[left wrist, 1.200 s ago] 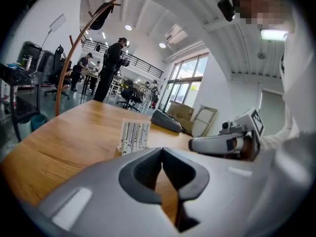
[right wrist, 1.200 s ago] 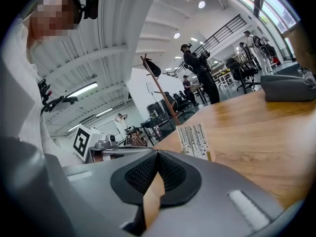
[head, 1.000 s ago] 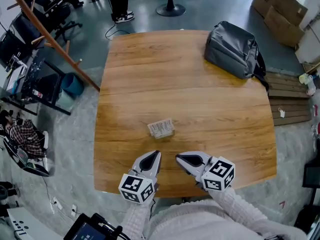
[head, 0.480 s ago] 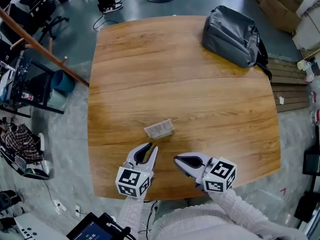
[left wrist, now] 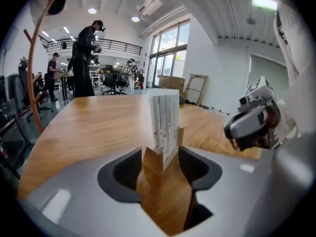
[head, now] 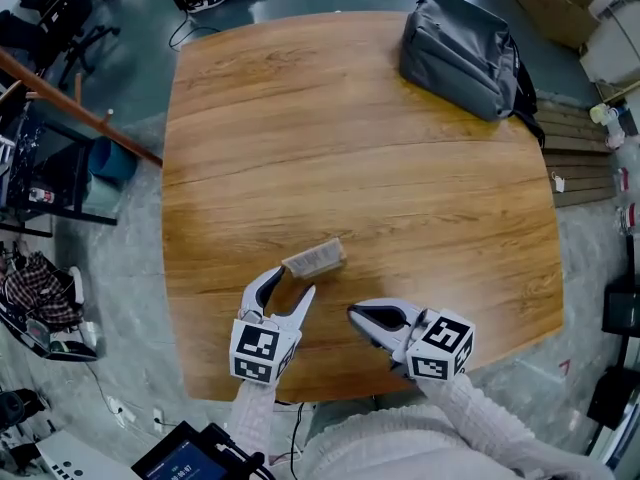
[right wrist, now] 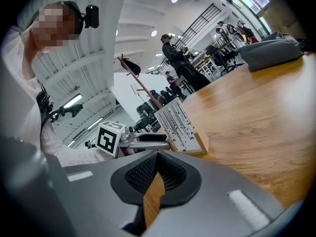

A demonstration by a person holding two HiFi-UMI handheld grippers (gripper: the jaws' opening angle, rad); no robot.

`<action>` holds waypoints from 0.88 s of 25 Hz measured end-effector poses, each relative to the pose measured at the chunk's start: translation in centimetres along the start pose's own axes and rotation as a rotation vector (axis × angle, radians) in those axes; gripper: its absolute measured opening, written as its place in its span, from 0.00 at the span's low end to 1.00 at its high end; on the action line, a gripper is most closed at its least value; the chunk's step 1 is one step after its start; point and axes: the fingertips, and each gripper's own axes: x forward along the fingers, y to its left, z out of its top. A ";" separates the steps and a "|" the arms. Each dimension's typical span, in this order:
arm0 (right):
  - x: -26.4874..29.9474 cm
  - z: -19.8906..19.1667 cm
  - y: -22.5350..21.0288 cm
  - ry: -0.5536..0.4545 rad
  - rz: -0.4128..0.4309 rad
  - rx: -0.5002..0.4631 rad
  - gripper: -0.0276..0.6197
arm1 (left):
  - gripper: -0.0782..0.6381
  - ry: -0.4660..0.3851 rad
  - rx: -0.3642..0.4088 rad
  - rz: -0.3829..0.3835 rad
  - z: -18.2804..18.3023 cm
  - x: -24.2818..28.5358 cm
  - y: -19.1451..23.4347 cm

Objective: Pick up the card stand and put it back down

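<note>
Card stand [head: 315, 257] – wooden base with a printed card, standing upright on the wooden table [head: 400, 198] near its front edge. Left gripper [head: 288, 286] is opening its jaws, the stand's base sitting between their tips, ungripped. Right gripper [head: 353, 315] is hovering just beside it – jaws closed together, holding nothing. Grey backpack [head: 460, 53] is lying at the far corner.

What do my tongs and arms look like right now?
Left tongs and right tongs: pale grey shells with dark pads, each carrying a white cube of black square markers. The left tongs are opening, with the card stand between their tips. Sleeves are white textured knit.
</note>
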 end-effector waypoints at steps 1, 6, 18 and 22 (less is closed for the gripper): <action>0.0 0.0 -0.1 -0.001 -0.001 0.005 0.04 | 0.42 0.006 0.021 -0.004 0.1 0.2 0.1; 0.3 -0.1 -0.6 0.005 -0.006 0.021 0.04 | 0.43 0.029 0.099 -0.054 0.5 1.5 -0.1; 0.2 -0.1 -1.4 0.004 -0.031 0.035 0.04 | 0.45 0.114 0.254 -0.141 -0.1 4.6 -0.9; 0.0 -0.4 -1.7 0.008 -0.036 0.038 0.04 | 0.48 0.148 0.305 -0.160 -0.8 5.5 -1.3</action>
